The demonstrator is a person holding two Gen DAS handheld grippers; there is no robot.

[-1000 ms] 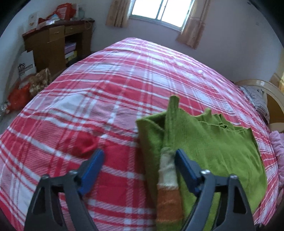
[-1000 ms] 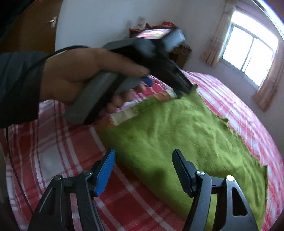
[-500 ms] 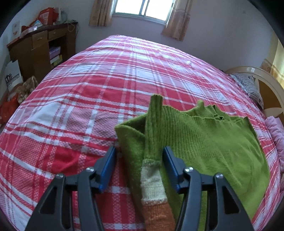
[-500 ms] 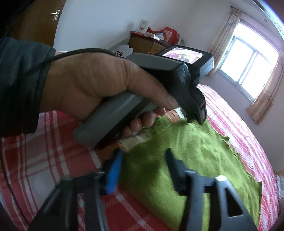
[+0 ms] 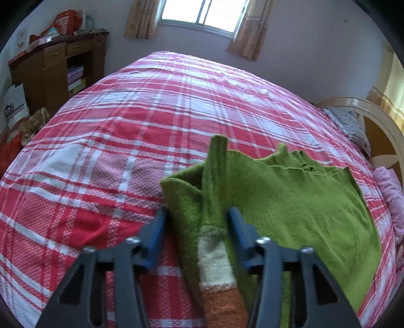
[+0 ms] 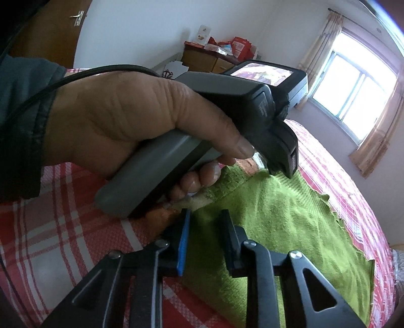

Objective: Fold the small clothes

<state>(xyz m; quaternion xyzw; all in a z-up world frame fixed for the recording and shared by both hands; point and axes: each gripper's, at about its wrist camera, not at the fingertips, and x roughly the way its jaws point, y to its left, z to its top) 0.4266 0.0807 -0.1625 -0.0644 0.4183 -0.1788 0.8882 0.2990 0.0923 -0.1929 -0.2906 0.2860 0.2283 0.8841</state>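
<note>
Green knitted sweater [image 5: 290, 199], small, ribbed, with a sleeve [image 5: 214, 191] ending in a cream and orange striped cuff [image 5: 217, 267]. Location: on a bed with a red and white checked cover [image 5: 151, 121], lying toward the near right part of it.

Condition: partly folded. Body is spread flat; the sleeve is laid inward along the left edge of the body, so one side fold appears made. The far edge, wavy in outline, looks still unfolded, and no crosswise fold shows. Judged less than halfway done: other side and final halving seemingly remain.

Left gripper [image 5: 197, 227]: fingers apart, straddling the sleeve and the folded left edge just above the cuff; the gap is narrow but the pads do not yet pinch the cloth, as far as the view shows.

Right gripper [image 6: 205, 237]: fingers apart with a narrow gap, poised over the near edge of the sweater beside the cuff; nothing visibly clamped.

Left hand [image 6: 126, 121]: wrapped round the left gripper's handle, seen from the right wrist view.

Surroundings: wooden desk [image 5: 55, 65] with clutter, curtained window [image 5: 199, 12], pink item [image 5: 390, 191] at the bed's right edge.
</note>
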